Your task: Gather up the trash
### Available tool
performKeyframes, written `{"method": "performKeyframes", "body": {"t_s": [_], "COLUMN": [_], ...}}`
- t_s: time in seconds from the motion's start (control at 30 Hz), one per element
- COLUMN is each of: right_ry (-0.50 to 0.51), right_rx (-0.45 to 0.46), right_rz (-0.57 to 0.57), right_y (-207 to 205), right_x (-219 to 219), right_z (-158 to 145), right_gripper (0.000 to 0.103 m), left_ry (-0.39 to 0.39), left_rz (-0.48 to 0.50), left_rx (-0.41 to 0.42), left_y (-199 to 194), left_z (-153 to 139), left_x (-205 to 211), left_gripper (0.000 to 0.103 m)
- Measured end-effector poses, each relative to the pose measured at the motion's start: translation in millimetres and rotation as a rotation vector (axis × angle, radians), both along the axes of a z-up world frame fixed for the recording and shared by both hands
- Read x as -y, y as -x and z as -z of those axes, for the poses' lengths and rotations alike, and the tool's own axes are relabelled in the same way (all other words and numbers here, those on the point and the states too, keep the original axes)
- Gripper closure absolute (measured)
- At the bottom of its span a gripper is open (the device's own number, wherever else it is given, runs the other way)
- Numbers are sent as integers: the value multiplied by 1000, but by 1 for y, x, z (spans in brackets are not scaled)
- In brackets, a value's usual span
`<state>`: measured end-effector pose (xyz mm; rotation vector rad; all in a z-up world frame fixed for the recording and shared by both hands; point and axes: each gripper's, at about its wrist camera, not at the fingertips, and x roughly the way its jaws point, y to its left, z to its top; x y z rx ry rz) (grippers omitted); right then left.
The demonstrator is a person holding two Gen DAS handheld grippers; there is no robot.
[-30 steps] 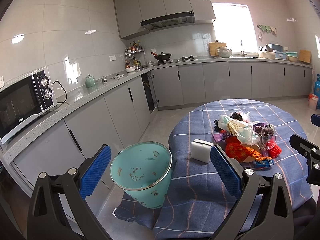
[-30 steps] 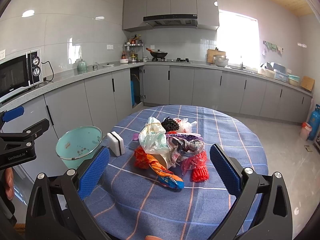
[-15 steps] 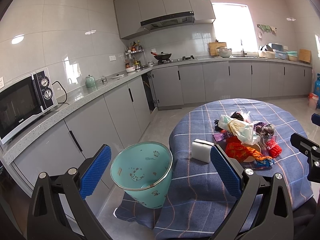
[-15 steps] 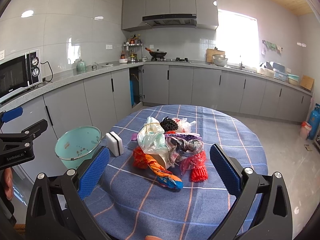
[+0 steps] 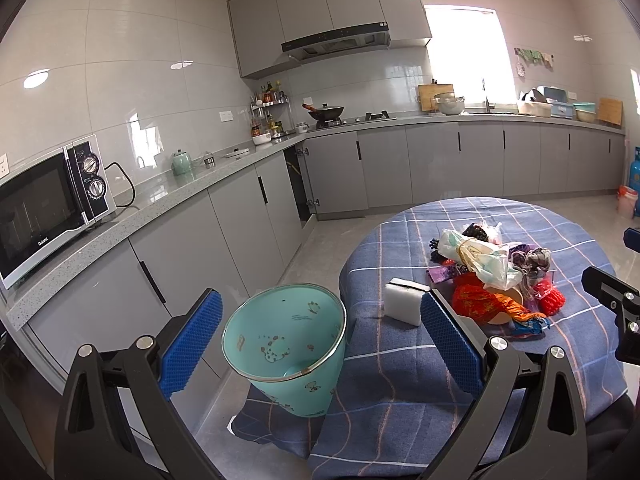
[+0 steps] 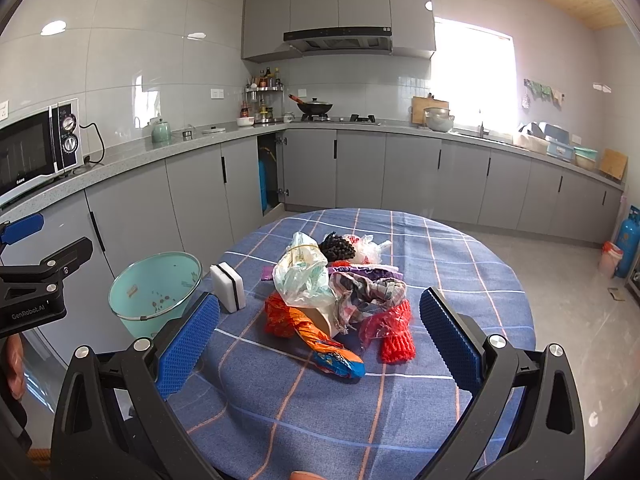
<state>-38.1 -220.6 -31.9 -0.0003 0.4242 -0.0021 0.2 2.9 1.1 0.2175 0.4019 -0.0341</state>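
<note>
Trash pile (image 6: 336,296): heaped mid-table on the checked cloth (image 6: 460,264), bags and wrappers bunched for easy picking.
Bin (image 5: 286,344): teal, beside table edge, mouth tilted up to catch drops.
Sponge (image 6: 227,287): between bin and pile, probably for wiping.
Left gripper (image 5: 318,344): spread wide, empty, framing bin.
Right gripper (image 6: 318,342): spread wide, empty, aimed at pile, likely first pick.

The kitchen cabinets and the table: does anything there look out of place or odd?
Yes. One lower cabinet door near the corner stands open, showing a blue cylinder inside. A pile of wrappers and bags lies on the blue checked tablecloth. The teal bin beside the table holds only a few scraps.
</note>
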Motion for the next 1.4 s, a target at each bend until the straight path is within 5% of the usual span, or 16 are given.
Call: {"method": "performKeyframes", "body": {"t_s": [1.07,1.4], "right_ry": [0,39], "right_rx": [18,63], "right_rz": [10,97], "right_y": [3,-19], "right_x": [4,24], "right_z": [-7,8], "right_gripper": [4,5], "left_ry": [-1,-16], "left_rz": [-8,-28], "left_rx": [4,-37], "left_y": [-1,-40], "left_z": [-3,22], "left_x": [-3,7], "left_gripper": [5,5]}}
